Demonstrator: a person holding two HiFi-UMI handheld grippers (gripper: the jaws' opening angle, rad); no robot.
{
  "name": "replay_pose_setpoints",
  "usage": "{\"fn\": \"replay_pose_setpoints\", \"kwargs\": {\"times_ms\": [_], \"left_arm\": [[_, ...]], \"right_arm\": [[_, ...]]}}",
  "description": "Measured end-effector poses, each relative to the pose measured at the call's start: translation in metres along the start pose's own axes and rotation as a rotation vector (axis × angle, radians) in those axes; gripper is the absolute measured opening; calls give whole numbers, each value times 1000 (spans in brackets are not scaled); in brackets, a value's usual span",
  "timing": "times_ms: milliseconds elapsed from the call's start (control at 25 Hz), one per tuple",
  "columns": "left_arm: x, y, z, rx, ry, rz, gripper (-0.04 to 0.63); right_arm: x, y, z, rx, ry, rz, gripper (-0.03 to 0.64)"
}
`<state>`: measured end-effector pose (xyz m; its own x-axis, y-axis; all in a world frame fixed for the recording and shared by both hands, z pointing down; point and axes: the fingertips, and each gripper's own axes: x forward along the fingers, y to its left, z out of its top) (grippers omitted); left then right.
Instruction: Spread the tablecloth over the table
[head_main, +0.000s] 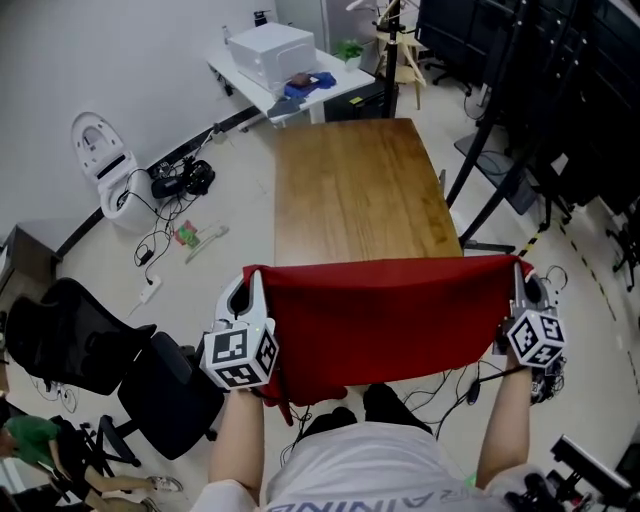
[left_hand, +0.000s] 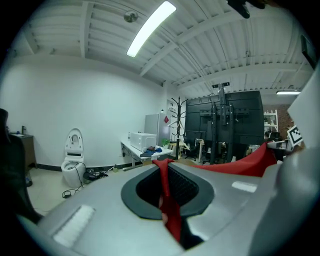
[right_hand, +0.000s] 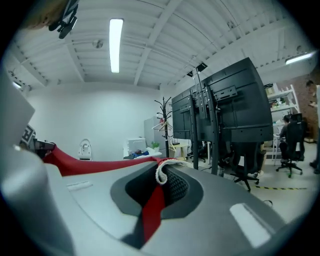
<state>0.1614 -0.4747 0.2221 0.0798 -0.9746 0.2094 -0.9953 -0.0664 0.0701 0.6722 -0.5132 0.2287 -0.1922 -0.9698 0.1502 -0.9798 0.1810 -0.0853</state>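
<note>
Red tablecloth (head_main: 385, 320) hangs stretched between the two grippers, at the near end of the wooden bench (head_main: 350, 190); bench top bare, none of it covered yet.

Left hand-held gripper (head_main: 250, 278) clamped on one top corner, right hand-held gripper (head_main: 520, 275) clamped on the other; only a thin fold of fabric sits in each pinch.

Risks:
- A quick throw forward could pull a corner out of its pinch.
- The slack lower hem hangs near the person's feet and could snag or drag under the bench edge.
- Cloth may land skewed if one side leads.

Room: clear above the bench and beyond its far end. Black stand legs (head_main: 490, 180) crowd the right side; an office chair (head_main: 150, 390) sits near on the left. Whether the cloth touches the near edge is unclear.
</note>
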Motion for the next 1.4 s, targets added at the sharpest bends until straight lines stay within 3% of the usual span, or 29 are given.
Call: {"fn": "replay_pose_setpoints", "kwargs": {"times_ms": [360, 800, 1160, 1400], "left_arm": [[75, -6, 0, 48, 29, 87, 17], [200, 36, -43, 22, 155, 103, 17], [305, 63, -77, 82, 236, 106, 18], [358, 79, -138, 85, 344, 102, 21]], "right_arm": [[101, -33, -7, 11, 66, 123, 15], [230, -28, -41, 54, 198, 129, 15], [328, -36, -100, 74, 329, 87, 15], [380, -35, -160, 40, 471, 88, 16]]}}
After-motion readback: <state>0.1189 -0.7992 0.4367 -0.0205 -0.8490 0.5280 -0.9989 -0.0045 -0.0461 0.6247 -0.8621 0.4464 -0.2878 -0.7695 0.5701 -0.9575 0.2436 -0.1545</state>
